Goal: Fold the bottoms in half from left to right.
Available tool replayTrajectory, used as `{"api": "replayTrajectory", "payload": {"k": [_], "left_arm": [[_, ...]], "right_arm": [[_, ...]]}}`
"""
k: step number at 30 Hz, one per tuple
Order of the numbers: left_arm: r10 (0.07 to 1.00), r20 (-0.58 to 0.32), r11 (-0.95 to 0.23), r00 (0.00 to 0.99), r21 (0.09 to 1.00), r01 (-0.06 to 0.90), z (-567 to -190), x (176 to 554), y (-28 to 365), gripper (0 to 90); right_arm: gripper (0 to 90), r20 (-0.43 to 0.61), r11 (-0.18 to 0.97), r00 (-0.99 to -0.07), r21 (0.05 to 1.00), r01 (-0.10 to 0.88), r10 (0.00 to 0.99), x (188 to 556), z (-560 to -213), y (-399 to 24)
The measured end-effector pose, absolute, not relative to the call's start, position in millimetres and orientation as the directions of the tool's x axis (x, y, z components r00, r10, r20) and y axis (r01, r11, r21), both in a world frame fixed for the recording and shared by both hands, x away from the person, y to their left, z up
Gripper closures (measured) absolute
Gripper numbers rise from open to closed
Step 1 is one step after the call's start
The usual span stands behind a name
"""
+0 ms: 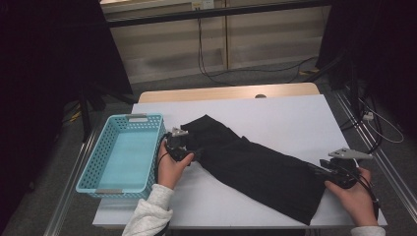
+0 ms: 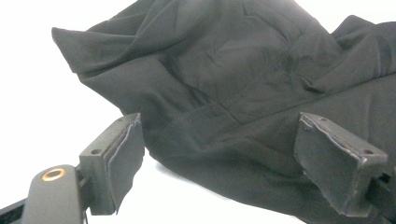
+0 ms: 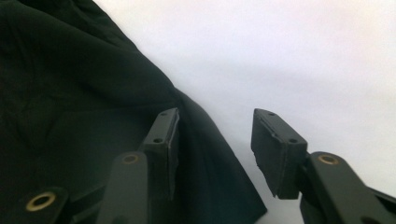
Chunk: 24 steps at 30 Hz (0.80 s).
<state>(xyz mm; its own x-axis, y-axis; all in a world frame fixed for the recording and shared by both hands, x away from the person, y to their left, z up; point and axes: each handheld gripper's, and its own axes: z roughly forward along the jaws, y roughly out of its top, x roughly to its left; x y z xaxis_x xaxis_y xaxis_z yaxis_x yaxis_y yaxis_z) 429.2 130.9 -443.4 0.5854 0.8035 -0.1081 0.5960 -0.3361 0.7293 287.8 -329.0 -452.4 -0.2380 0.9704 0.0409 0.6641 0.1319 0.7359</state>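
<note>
A black garment [image 1: 255, 164] lies spread slantwise across the white surface [image 1: 295, 118], running from beside the basket toward the near right corner. The left gripper [image 1: 189, 153] sits at the garment's left end, close to the near left part of the surface, and in the left gripper view its fingers [image 2: 116, 158] stand wide apart, the rumpled black cloth [image 2: 224, 93] lying between and beyond them with neither pad pressing on it. Over at the right, the right gripper [image 1: 317, 169] is at the garment's lower end near the right edge of the surface. In the right gripper view its fingers [image 3: 275, 149] stand partly open; one lies right against the dark fabric [image 3: 70, 116], the other over bare white surface, nothing pinched between them. A light blue perforated basket [image 1: 105, 150] rests at the left edge of the surface, just beside the left hand [image 1: 169, 169]. The right hand [image 1: 354, 194] holds its gripper low at the near right corner.
</note>
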Motion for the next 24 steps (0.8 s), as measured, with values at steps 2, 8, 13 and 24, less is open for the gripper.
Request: {"api": "replayTrajectory", "payload": {"k": [2,8,13,24], "left_arm": [[0.802,-0.107,-0.336,0.587,0.731,0.593,-441.9,428.9,131.8,17.0],[0.807,-0.121,-0.315,0.578,0.740,0.594,-440.6,429.7,130.9,17.0],[0.803,-0.116,-0.323,0.584,0.739,0.591,-440.2,431.1,130.9,17.1],[0.797,-0.121,-0.320,0.591,0.746,0.584,-433.6,442.8,130.6,20.7]], "right_arm": [[55.9,0.083,0.106,-0.239,0.725,0.680,0.967,289.8,-457.7,-330.6],[88.4,0.100,0.128,-0.287,0.725,0.677,0.953,288.3,-460.4,-329.0],[89.5,0.083,0.127,-0.267,0.722,0.680,0.960,278.5,-448.7,-343.4],[54.6,0.036,0.153,-0.273,0.752,0.641,0.961,281.5,-440.5,-332.9]]}}
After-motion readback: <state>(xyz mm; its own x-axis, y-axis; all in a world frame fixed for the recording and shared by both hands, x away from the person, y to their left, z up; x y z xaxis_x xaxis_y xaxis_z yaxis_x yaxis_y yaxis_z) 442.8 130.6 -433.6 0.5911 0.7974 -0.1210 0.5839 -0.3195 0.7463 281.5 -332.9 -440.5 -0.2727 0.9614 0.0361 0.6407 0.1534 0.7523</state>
